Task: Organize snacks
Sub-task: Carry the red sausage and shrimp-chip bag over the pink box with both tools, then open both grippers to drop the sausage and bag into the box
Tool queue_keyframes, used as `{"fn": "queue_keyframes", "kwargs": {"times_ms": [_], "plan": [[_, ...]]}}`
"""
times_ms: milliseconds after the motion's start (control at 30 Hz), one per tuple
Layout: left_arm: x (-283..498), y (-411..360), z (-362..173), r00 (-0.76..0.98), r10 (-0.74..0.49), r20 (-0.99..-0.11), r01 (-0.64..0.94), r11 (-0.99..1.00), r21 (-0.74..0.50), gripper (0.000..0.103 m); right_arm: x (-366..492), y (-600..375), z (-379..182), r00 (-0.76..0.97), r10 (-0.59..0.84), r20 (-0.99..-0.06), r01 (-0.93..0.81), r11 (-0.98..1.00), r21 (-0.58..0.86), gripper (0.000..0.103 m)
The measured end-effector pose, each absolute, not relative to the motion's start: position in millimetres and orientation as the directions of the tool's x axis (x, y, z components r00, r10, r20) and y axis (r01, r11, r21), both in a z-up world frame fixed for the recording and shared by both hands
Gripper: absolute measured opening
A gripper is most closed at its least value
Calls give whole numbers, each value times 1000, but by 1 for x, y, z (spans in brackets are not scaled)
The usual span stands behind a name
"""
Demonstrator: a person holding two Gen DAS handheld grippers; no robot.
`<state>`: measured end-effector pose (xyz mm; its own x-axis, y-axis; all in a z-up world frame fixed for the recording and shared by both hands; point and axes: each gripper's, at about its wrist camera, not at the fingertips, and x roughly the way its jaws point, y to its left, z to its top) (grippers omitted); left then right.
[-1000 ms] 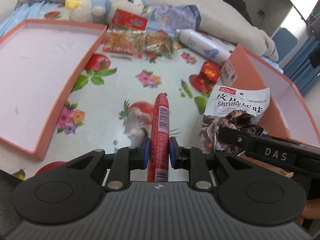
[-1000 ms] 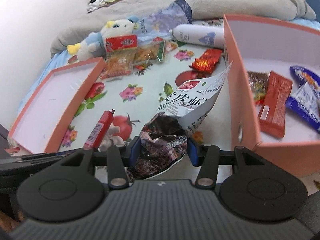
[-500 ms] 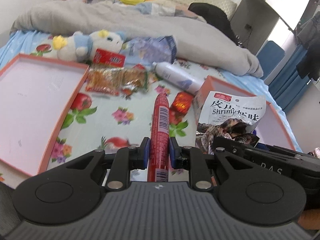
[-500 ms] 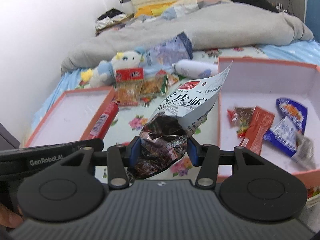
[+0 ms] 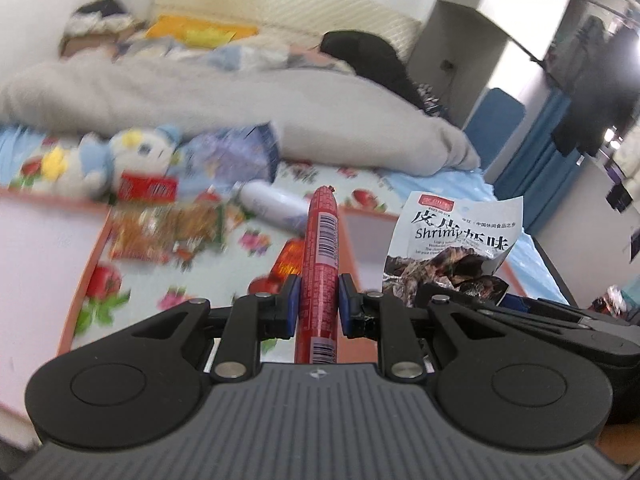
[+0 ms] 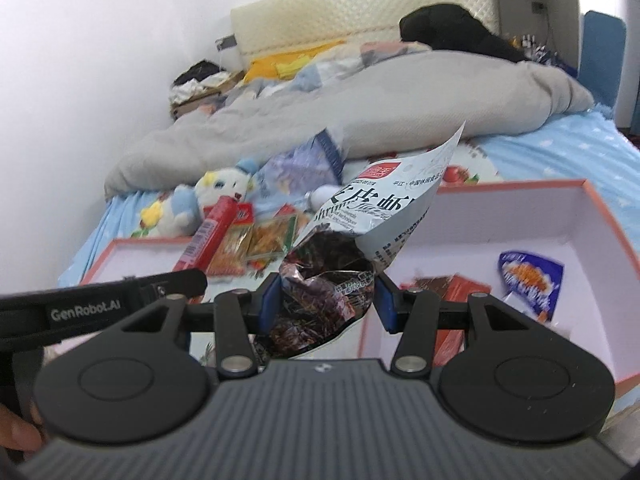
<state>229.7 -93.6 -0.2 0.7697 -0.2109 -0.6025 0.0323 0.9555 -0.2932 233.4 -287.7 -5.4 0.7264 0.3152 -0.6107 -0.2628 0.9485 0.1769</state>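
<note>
two grips: my left gripper [image 5: 317, 307] clamps a barcoded red sausage [image 5: 320, 264]; right gripper [image 6: 326, 303] clamps a "shrimp" snack bag [image 6: 360, 236]; "genrobot.ai" legible.

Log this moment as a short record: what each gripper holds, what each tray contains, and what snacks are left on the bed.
left gripper: shut on sausage
right gripper: shut on shrimp bag
right tray: blue packet, red packets
left tray: nothing visible inside
left on bed: orange packets
</note>
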Motion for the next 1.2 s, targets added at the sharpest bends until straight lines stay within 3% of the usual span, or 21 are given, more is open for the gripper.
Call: {"fn": "queue_keyframes", "kwargs": {"times_ms": [367, 867, 1133, 1167, 1200], "plan": [[279, -150, 20, 781, -296, -550, 147, 943, -298, 23, 255, -339, 19, 796, 234, -558, -202, 972, 119, 52], [335, -257, -84, 585, -422, -693, 239, 906, -349, 23, 280, -429, -80, 658, 50, -751, 23, 996, 87, 52], [342, -274, -120, 525, -431, -734, 245, 902, -354, 24, 283, -444, -105, 612, 22, -791, 67, 995, 79, 54], [343, -274, -120, 526, -431, -733, 245, 902, -355, 25, 284, -445, -106, 607, 19, -794, 74, 994, 80, 55], [344, -272, -119, 531, -426, -732, 242, 905, -350, 35, 286, -446, -107, 602, 18, -799, 83, 993, 85, 57]]}}
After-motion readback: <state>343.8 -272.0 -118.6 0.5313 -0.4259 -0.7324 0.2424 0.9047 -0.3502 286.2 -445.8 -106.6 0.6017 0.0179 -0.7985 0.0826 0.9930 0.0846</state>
